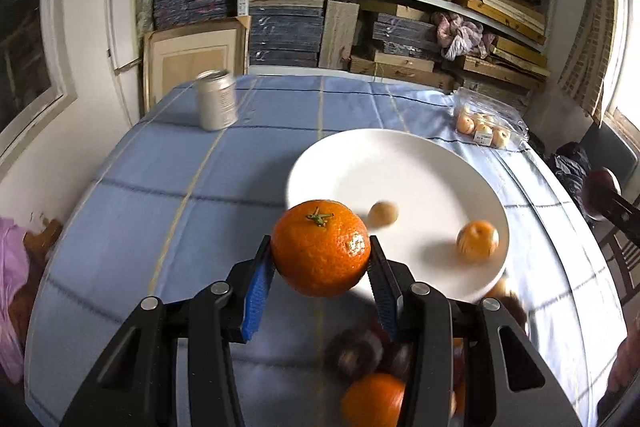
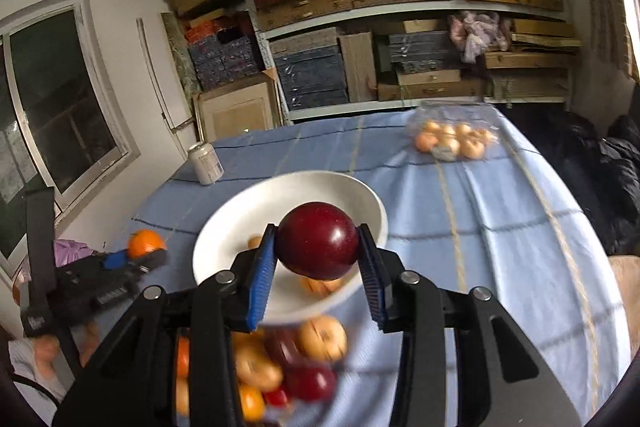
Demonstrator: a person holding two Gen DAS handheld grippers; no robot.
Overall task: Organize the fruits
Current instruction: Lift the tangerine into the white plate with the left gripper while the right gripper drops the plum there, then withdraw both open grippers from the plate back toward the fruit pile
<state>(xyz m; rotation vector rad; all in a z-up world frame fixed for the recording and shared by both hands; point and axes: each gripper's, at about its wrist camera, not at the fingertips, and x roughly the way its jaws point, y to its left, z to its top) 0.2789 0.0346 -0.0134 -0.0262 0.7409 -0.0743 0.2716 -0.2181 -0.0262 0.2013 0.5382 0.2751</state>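
Observation:
My left gripper (image 1: 320,251) is shut on an orange mandarin (image 1: 320,253) with a green stem, held above the table just left of the white plate (image 1: 400,163). The plate holds a small tan fruit (image 1: 383,213) and a small orange (image 1: 478,241). My right gripper (image 2: 318,251) is shut on a dark red plum (image 2: 318,241), held over the near part of the plate (image 2: 256,211). A blurred pile of oranges, plums and tan fruits (image 2: 288,367) lies below the grippers on the blue cloth. The left gripper with its mandarin (image 2: 145,243) shows at the left of the right wrist view.
A silver can (image 1: 216,99) stands at the far left of the blue checked tablecloth (image 1: 160,167). A clear plastic pack of small fruits (image 1: 486,125) lies at the far right. Shelves of stacked boards stand behind the table. A window is on the left wall.

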